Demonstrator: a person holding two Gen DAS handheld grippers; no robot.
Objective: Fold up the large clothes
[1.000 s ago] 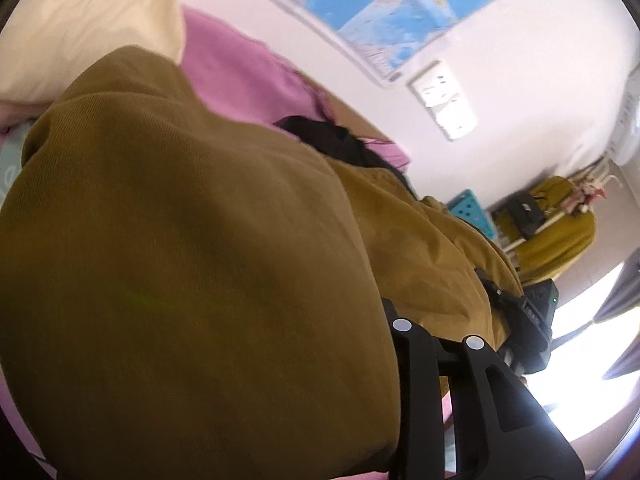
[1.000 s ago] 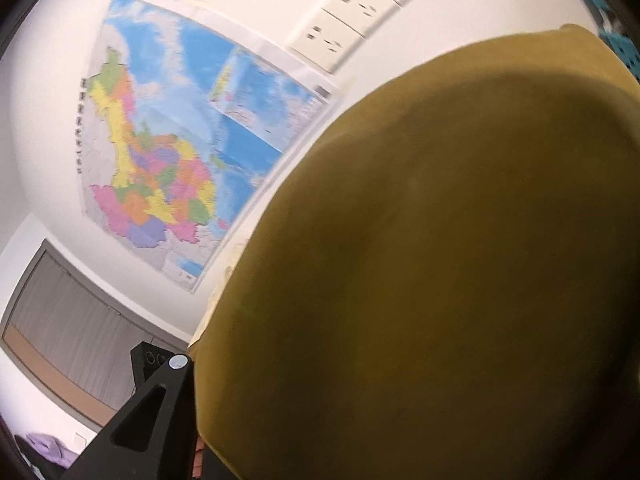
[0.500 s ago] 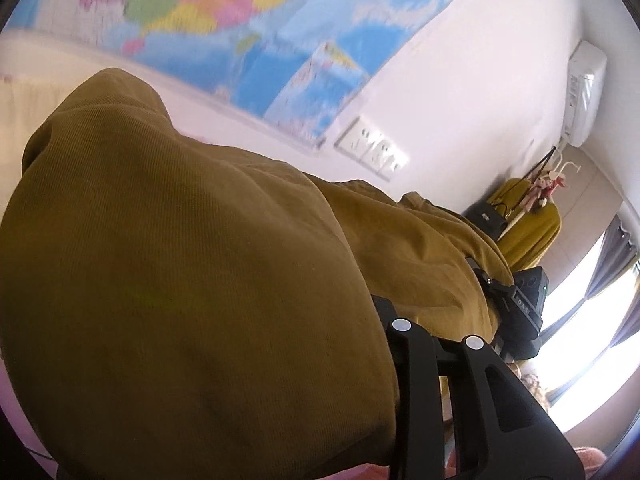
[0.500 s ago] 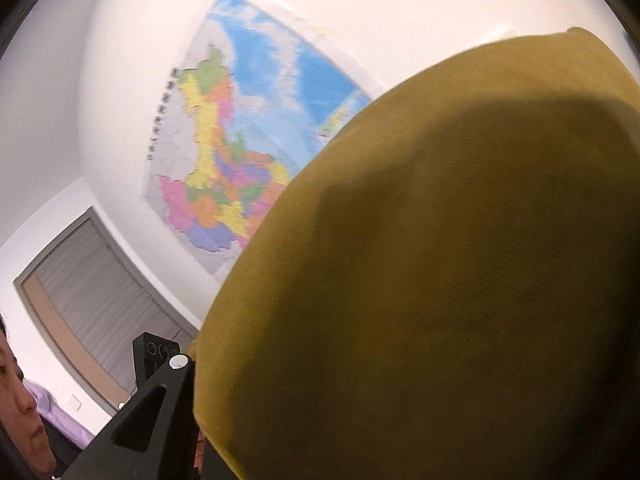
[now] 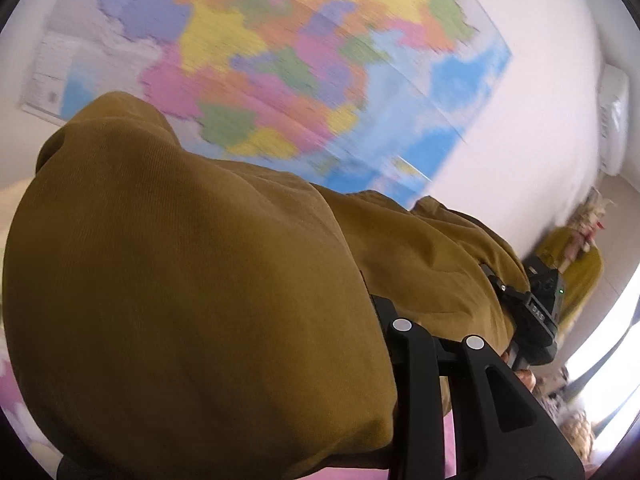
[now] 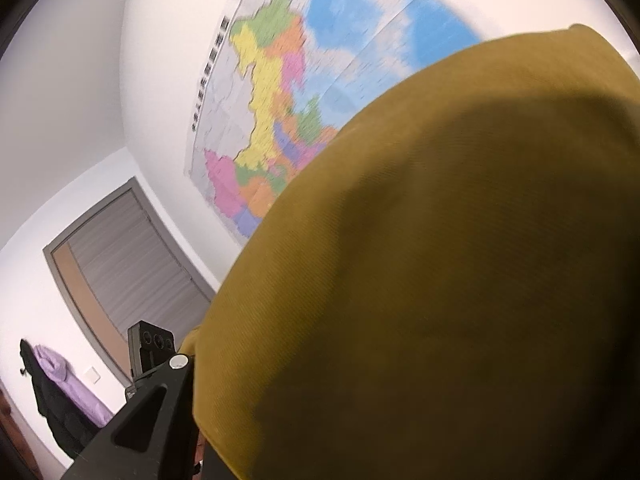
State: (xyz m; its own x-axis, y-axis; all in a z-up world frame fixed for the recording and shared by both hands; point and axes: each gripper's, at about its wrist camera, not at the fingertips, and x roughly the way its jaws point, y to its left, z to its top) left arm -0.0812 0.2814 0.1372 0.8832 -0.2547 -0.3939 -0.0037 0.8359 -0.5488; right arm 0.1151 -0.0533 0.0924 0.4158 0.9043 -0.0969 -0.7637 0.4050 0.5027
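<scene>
A large mustard-brown corduroy garment (image 5: 192,288) is held up in the air and fills most of both views (image 6: 440,280). My left gripper (image 5: 376,320) is shut on the garment; cloth covers its left finger, and only the right finger (image 5: 492,392) shows. My right gripper (image 6: 200,380) is shut on the garment too; cloth drapes over it and only its left finger (image 6: 152,412) shows. The right gripper's body (image 5: 536,320) shows in the left wrist view, gripping the same cloth edge further along.
A colourful wall map (image 5: 304,64) hangs on the white wall ahead, also in the right wrist view (image 6: 272,120). An air conditioner (image 5: 612,120) is high at right. A mustard garment on a rack (image 5: 576,264), a grey door (image 6: 128,256) and pink bedding (image 5: 16,400) show.
Both grippers have lifted and tilted upward with the garment. The bed and pillows have dropped out of view and the wall map now fills the background.
</scene>
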